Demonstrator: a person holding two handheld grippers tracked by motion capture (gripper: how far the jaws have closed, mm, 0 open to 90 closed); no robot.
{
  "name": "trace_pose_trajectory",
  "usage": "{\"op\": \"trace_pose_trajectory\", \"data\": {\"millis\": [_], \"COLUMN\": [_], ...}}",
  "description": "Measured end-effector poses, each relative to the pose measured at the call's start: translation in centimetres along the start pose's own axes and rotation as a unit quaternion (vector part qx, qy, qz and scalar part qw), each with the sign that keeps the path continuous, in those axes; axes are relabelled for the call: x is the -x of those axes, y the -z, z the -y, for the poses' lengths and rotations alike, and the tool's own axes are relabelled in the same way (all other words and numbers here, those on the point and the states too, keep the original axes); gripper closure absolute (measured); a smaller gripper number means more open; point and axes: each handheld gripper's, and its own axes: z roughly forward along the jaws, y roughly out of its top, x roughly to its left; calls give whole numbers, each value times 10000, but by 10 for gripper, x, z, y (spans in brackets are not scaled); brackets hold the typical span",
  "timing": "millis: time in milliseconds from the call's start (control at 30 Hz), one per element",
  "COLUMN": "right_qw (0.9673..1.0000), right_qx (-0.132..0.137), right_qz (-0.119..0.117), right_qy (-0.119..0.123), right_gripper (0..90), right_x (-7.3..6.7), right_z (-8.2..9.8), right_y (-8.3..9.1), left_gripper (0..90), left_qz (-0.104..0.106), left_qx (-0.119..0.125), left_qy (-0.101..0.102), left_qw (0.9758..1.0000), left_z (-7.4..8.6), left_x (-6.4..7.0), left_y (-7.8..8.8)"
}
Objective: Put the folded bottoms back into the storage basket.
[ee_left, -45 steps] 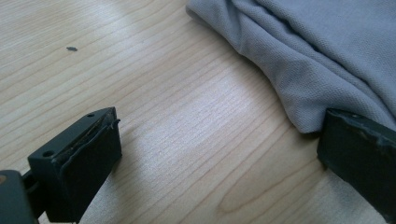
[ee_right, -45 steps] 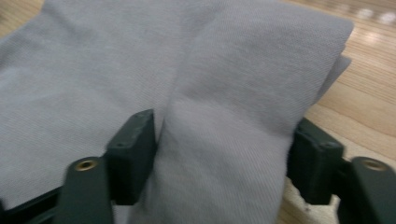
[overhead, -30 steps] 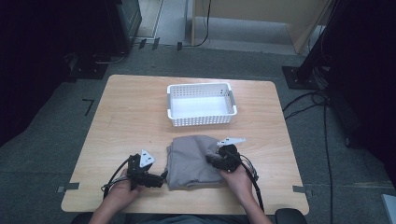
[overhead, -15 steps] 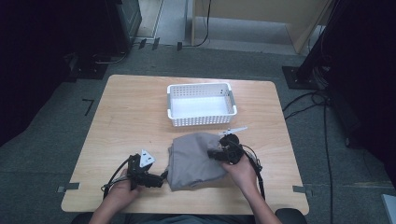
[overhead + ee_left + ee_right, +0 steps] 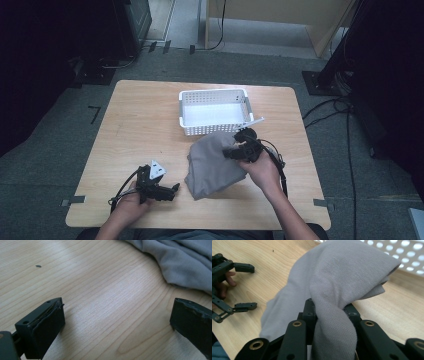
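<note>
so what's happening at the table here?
A person works two handheld grippers. The right gripper is shut on a bunched fold of the grey cloth, its far end raised just short of the white basket. The left gripper rests open on the wooden table, beside the cloth and apart from it.

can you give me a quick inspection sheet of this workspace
surface: light wooden table, one small dark speck in the left gripper view.
job's things: grey knitted cloth, one end lifted, the rest on the table; white perforated plastic basket behind it, nothing in it.
clutter: nothing seen.
grippers: right gripper shut on a fold of the cloth; left gripper open, low over bare wood beside the cloth.
cables: black cable trails from the left gripper; more black cables on the floor at right.
surroundings: grey carpet floor, dark equipment around.
</note>
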Motion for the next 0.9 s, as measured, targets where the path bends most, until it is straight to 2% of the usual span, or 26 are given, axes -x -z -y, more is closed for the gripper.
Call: {"op": "trace_pose_trajectory", "data": {"millis": [233, 467, 900], "right_qw": [9998, 9988, 9971], "right_qx": [-104, -201, -260], "right_qz": [54, 252, 318], "right_qy": [138, 370, 640], "right_gripper": [706, 707, 706], "right_x": [-4, -12, -23], "right_z": [-18, -47, -91], "right_y": [14, 36, 72], "left_gripper": [0, 0, 0], "left_qz": [1, 6, 6], "left_qx": [1, -7, -26], "left_qy": [1, -1, -29], "left_qw": [10000, 10000, 10000], "left_z": [0, 0, 0], "left_x": [0, 0, 0], "left_y": [0, 0, 0]}}
